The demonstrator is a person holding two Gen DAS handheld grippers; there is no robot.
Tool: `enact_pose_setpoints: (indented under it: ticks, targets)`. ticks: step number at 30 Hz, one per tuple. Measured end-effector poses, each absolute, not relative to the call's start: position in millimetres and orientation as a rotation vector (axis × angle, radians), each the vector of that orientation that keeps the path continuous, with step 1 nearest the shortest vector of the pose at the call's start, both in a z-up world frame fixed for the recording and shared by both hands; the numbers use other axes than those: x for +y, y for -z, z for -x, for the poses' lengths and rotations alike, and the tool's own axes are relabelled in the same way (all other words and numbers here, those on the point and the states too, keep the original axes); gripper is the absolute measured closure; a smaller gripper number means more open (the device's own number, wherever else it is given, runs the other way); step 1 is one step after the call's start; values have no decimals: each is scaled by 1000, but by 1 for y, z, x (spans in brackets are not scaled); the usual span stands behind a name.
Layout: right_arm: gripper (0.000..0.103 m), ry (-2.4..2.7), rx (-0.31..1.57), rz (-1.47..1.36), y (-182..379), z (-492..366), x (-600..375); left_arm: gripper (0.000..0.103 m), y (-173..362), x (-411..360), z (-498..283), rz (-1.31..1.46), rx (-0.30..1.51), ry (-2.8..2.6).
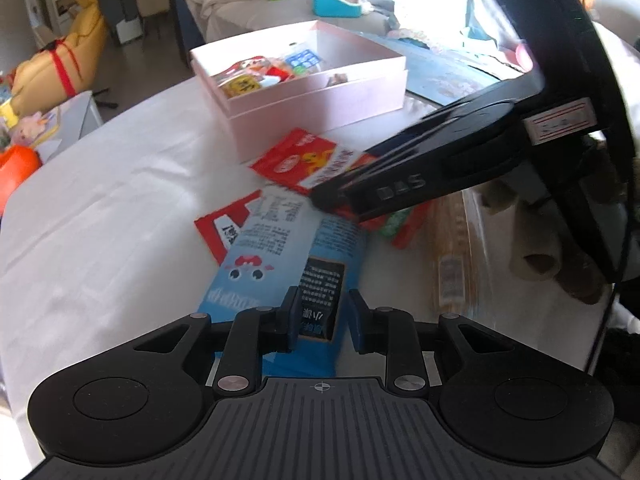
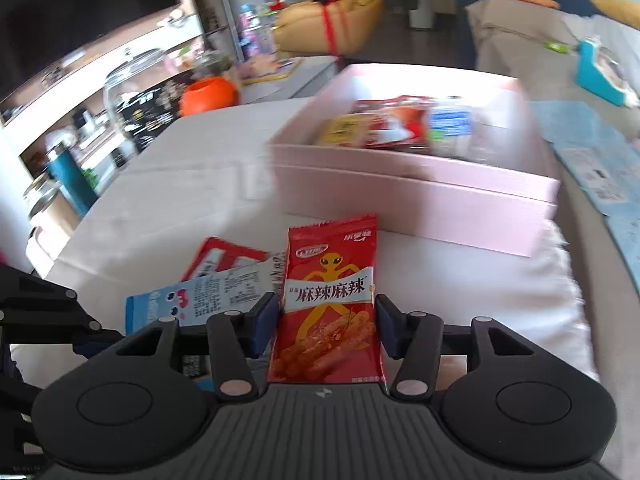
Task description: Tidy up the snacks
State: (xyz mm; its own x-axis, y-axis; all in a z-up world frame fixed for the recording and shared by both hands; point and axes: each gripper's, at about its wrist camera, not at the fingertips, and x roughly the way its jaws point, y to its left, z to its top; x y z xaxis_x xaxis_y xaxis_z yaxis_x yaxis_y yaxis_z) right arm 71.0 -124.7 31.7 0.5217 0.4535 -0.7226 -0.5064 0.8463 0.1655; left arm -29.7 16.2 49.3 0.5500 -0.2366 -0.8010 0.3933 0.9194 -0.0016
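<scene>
**Snacks lying loose in front of the pink box**

Three packets are lying on the white cloth-covered table [image 1: 100, 220], all of them outside the shallow pink rectangular cardboard box [image 1: 320, 108], which is sitting further back on the table and is already holding several small wrapped snacks [image 1: 260, 72].

The left gripper [image 1: 323, 304] is pointing down over the near end of a long pale-blue plastic packet with a cartoon face and a black label [image 1: 280, 248]. Its jaws are standing a narrow gap apart. The packet is wider than that gap and is lying flat beneath them, so the pads are not pinching it. The far end of this blue packet is overlapping a flat red-and-white packet [image 1: 224, 228].

The right gripper [image 2: 326, 308] is reaching in from the right in the left wrist view, its tips coming down onto a red foil packet printed with a yellow alien figure [image 2: 328, 272]. This packet is lying just in front of the box wall, near it but not touching it. In the right wrist view the jaws are standing released, with the red packet lying flat and unbuckled between them. Both pads are sitting right at its long edges; whether they are touching is not clear.

An orange round object [image 2: 208, 94] is sitting beyond the table's far left corner.
</scene>
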Motion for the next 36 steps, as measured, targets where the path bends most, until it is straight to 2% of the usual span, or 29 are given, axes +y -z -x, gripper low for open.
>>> enact_pose_setpoints:
  ticks: [7, 12, 14, 18, 19, 22, 25, 32, 36]
  targets:
    - [51, -691, 839, 114, -37, -68, -81, 74, -57, 27, 40, -183, 903, 379]
    - [52, -554, 799, 204, -38, -69, -97, 74, -49, 11, 29, -231, 904, 369]
    - [54, -493, 802, 214, -35, -70, -110, 69, -46, 3, 27, -246, 902, 379]
    - [54, -459, 828, 166, -31, -70, -142, 43, -46, -1, 18, -199, 922, 439]
    - [54, -460, 831, 148, -30, -70, -148, 41, -45, 0, 17, -177, 924, 452]
    - [48, -460, 849, 87, -26, -75, -157, 44, -49, 6, 19, -162, 901, 433]
    - [41, -464, 862, 34, -22, -78, -166, 46, -50, 11, 24, -272, 862, 318]
    - [28, -468, 842, 70, -19, -74, -153, 38, -39, 30, 0, -231, 887, 248]
    - [28, -475, 840, 80, -20, -72, -153, 38, -38, 46, -13, -164, 884, 204]
